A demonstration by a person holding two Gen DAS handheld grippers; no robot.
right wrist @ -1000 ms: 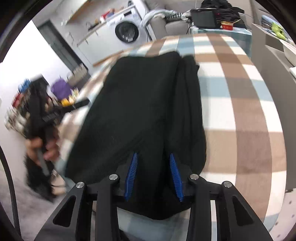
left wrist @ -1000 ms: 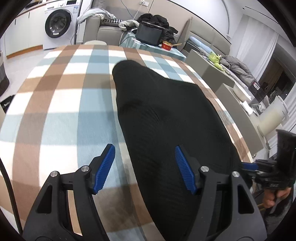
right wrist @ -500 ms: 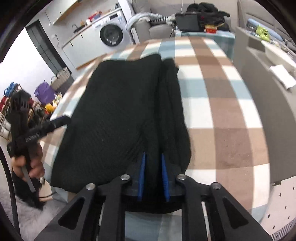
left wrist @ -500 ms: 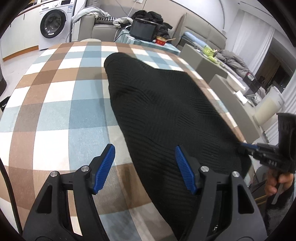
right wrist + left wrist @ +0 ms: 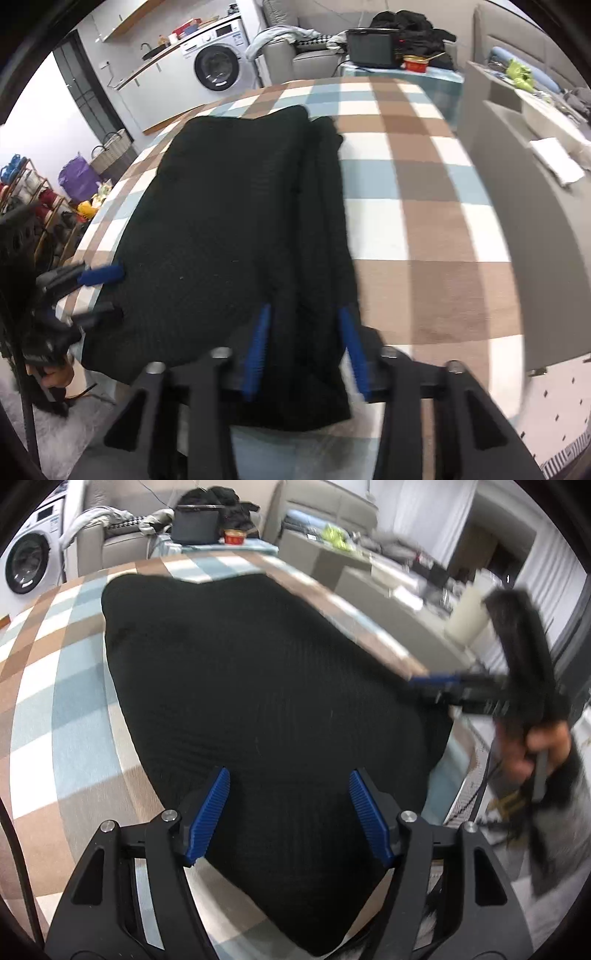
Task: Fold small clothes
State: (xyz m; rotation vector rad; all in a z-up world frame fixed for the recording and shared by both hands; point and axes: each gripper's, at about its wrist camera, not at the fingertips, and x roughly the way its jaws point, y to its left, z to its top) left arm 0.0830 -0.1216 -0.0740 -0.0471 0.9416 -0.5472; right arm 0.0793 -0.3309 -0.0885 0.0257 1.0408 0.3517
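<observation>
A black knit garment (image 5: 258, 686) lies flat on the checked tablecloth (image 5: 55, 709); in the right wrist view (image 5: 229, 236) its right side is folded over in a long strip. My left gripper (image 5: 288, 812) is open, jaws apart over the garment's near edge. My right gripper (image 5: 304, 354) is open, its jaws on either side of the folded strip at the near hem. The right gripper also shows blurred in the left wrist view (image 5: 436, 681), at the garment's right edge. The left gripper shows in the right wrist view (image 5: 99, 291), open at the garment's left edge.
The table's near edge runs just below both grippers. Grey cabinets (image 5: 524, 155) stand close to the table's right side. A washing machine (image 5: 216, 68), a sofa with clothes and a side table with a black pot (image 5: 195, 524) stand beyond the far edge.
My right gripper was shut on the folded strip half a second ago and has opened. My left gripper has moved right, over the garment's near edge, still open.
</observation>
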